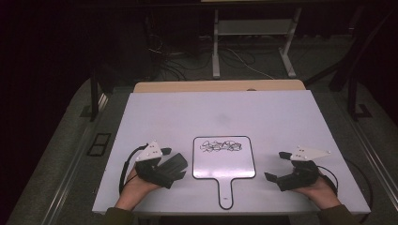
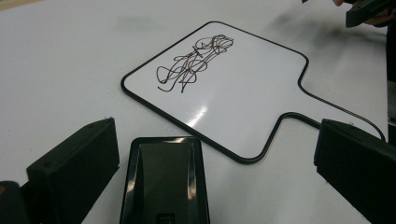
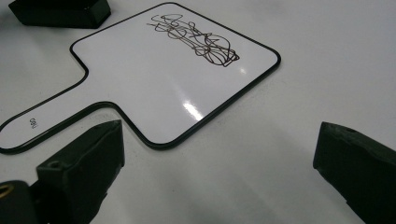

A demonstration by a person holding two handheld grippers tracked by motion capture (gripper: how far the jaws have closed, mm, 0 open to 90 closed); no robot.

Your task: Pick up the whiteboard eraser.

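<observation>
A small white handheld board with a black rim and a short handle lies flat near the table's front edge. A black scribble runs along its far part. A black eraser lies on the table just left of the board. My left gripper stands open around the eraser, with bare table showing between each jaw and it. Past the left gripper are the board and the scribble. My right gripper rests open right of the board, nothing between its jaws. The right gripper faces the board.
The white table has bare room beyond the board, and a wooden strip runs along its far edge. Behind it, a metal frame and loose cables stand on the dark floor. A black block sits across the board from my right gripper.
</observation>
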